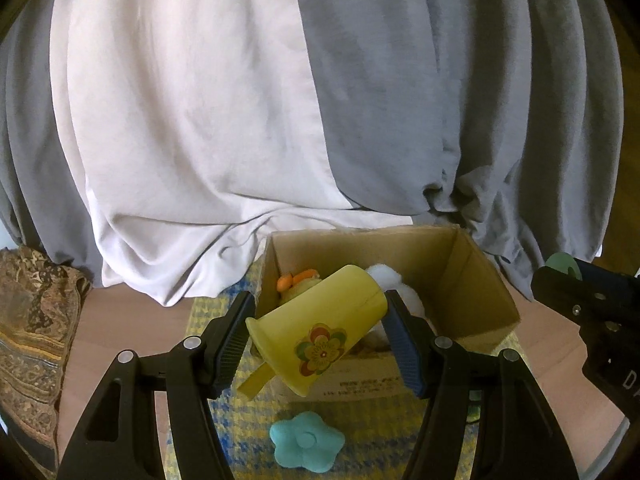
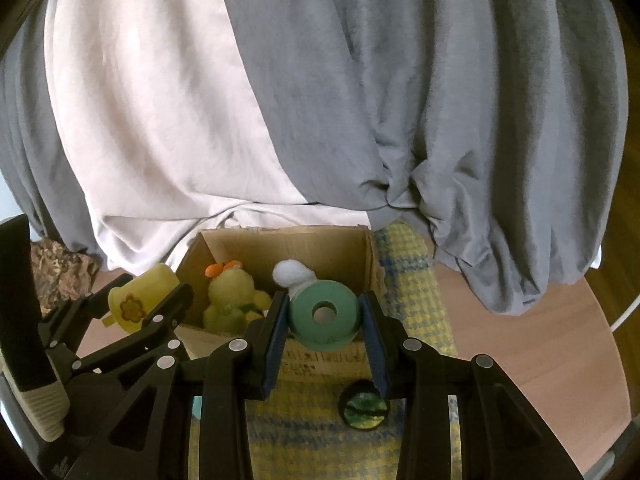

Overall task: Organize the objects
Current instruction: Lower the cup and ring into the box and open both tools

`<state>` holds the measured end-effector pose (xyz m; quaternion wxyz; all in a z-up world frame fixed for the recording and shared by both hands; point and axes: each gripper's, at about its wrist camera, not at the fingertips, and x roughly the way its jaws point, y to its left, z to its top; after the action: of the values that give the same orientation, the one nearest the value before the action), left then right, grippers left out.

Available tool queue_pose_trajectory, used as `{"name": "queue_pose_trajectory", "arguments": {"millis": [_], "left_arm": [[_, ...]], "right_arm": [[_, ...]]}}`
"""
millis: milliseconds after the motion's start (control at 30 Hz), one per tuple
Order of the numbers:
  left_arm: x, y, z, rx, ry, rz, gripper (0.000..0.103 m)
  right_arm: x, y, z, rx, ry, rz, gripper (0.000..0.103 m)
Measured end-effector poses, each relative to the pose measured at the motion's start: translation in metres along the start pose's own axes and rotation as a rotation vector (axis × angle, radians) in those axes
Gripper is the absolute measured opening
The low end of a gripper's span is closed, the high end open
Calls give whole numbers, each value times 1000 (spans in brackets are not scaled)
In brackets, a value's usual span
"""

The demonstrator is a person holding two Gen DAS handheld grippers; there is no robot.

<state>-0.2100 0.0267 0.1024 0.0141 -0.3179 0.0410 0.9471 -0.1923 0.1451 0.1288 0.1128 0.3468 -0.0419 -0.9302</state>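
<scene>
**Setting: domestic room**

Premises present as a home. Grey and white bedding (image 1: 240, 100) drapes to a wooden floor (image 2: 520, 320). A yellow woven mat (image 2: 412, 292) carries a cardboard box (image 1: 460, 276) of soft toys; patterned fabric (image 1: 32, 320) lies alongside.

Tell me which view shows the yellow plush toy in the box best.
The right wrist view: the plush toy sits mostly in the open inside the cardboard box. In the left wrist view the yellow cup held by the left gripper hides most of the toy.
</scene>
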Motion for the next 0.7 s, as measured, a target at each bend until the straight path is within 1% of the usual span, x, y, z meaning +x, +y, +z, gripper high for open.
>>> {"name": "queue_pose_trajectory", "arguments": {"millis": [267,700], "left_arm": [[24,9,12,-11,13,1,64],[57,9,25,-7,43,-10,64]], "right_arm": [[23,4,12,1,17,10,36],[60,2,25,2,59,20,36]]}}
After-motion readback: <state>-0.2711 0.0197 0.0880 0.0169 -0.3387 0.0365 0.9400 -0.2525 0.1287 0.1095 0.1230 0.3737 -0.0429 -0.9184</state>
